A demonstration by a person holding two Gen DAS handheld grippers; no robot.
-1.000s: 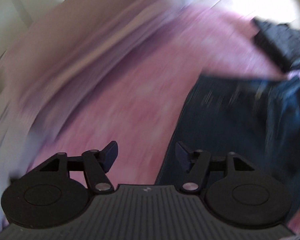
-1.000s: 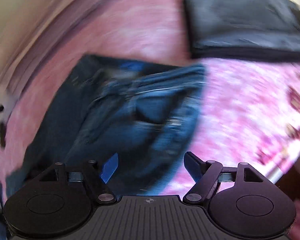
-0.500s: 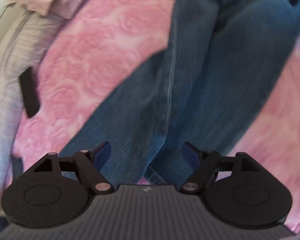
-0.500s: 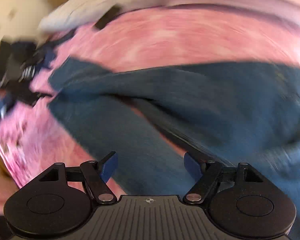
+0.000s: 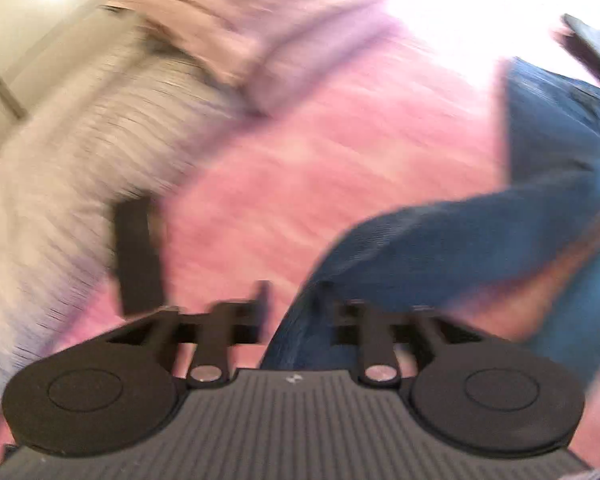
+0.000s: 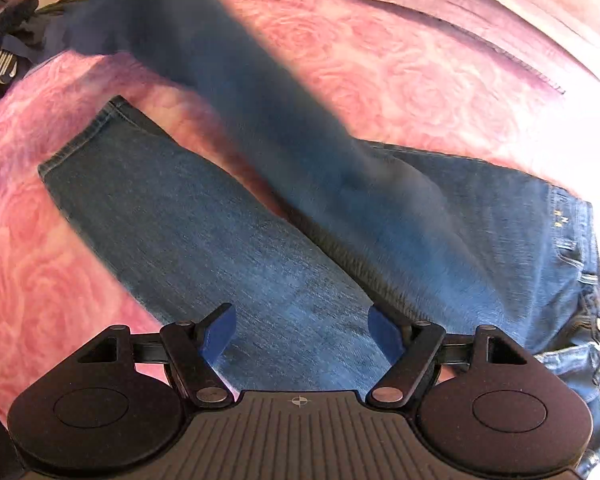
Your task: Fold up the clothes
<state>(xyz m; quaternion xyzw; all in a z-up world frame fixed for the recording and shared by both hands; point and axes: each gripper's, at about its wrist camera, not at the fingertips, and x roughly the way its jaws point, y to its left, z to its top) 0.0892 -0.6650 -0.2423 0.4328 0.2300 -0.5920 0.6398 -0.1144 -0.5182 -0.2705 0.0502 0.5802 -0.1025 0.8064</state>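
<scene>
Right gripper (image 6: 300,330) hangs wide open just above the jeans (image 6: 204,232), holding nothing. I see my left gripper (image 5: 296,312) closing around one jeans leg, but blur hides whether it pinches yet. Jeans lie spread on the pink blanket (image 6: 400,68). Past them, a black slab (image 5: 138,256) rests beside a grey blanket (image 5: 52,184).
</scene>
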